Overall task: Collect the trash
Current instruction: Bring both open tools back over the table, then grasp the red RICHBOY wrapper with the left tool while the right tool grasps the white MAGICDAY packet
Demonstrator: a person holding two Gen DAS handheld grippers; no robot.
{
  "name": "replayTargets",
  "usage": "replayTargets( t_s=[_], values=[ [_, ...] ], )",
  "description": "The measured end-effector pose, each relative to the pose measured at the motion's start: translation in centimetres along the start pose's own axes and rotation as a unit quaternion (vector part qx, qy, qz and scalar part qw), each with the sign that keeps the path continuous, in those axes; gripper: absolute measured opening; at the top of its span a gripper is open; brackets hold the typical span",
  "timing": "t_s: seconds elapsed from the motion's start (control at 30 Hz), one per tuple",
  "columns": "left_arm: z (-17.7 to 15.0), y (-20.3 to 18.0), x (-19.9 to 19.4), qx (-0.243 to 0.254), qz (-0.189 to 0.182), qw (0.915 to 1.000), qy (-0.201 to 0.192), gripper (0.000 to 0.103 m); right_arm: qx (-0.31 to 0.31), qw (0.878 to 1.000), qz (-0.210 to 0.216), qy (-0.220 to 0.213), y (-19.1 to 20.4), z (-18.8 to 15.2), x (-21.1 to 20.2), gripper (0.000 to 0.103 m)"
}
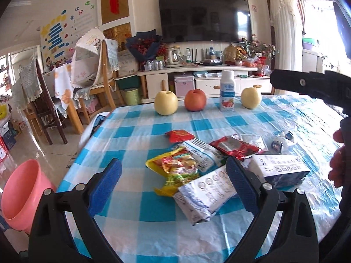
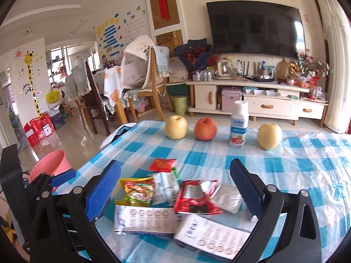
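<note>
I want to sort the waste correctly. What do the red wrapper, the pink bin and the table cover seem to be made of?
Red wrapper: likely foil-lined plastic, glossy, with a silvery inside showing where it is torn open.
Pink bin: apparently moulded plastic, smooth with a soft sheen.
Table cover: probably thin plastic sheet, since it is wrinkled and glints in the light.

tablecloth (image 1: 140, 135): blue and white checks
bucket (image 1: 20, 191): plain pink
left gripper (image 1: 173, 180): black frame, blue textured pads
right gripper (image 2: 175, 185): black frame, blue pads
noodle wrapper (image 1: 175, 167): yellow edge, red and green print
snack packet (image 2: 196, 198): red with silver lining
small packet (image 2: 162, 165): red, gold marks
milk bottle (image 2: 239, 126): white and blue, red fruit picture
apple (image 2: 205, 129): orange-red
pears (image 2: 176, 127): pale yellow
</note>
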State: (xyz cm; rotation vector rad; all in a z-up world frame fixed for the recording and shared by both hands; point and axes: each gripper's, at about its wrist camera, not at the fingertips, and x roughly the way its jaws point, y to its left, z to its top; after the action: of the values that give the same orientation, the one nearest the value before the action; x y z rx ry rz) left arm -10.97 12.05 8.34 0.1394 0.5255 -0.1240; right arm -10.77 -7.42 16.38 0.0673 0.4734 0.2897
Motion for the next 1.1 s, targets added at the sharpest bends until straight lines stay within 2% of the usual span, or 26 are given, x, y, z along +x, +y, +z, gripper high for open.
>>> replayTargets(
  t_s=[0.5,0.63,0.83,0.9,0.97,1.1],
  values=[
    [-0.7,-5.5,0.9,0.034,-0.056,0.9973,0.033,0.096,0.063,0.997,-0.052,0.006,-9.4,-0.1,-0.9,0.098],
    [-0.5,-5.9,1.7,0.018,-0.073,0.9960,0.049,0.096,0.083,0.994,-0.077,0.013,-12.1,-0.2,-1.2,0.098],
    [2.4,-6.4,4.4,-0.034,-0.108,0.9894,0.092,0.096,0.123,0.984,-0.115,0.051,-16.2,-0.8,-0.4,0.098],
    [3.4,-7.3,6.1,-0.032,-0.117,0.9847,0.125,0.096,0.149,0.977,-0.128,0.078,-17.7,-1.2,0.5,0.098],
    [4.3,-8.0,8.1,-0.042,-0.121,0.9784,0.163,0.096,0.161,0.975,-0.128,0.087,-18.2,-1.4,0.7,0.098],
    [5.0,-8.6,11.4,-0.061,-0.105,0.9710,0.206,0.096,0.216,0.960,-0.114,0.140,-20.0,-3.0,2.4,0.098]
  ],
)
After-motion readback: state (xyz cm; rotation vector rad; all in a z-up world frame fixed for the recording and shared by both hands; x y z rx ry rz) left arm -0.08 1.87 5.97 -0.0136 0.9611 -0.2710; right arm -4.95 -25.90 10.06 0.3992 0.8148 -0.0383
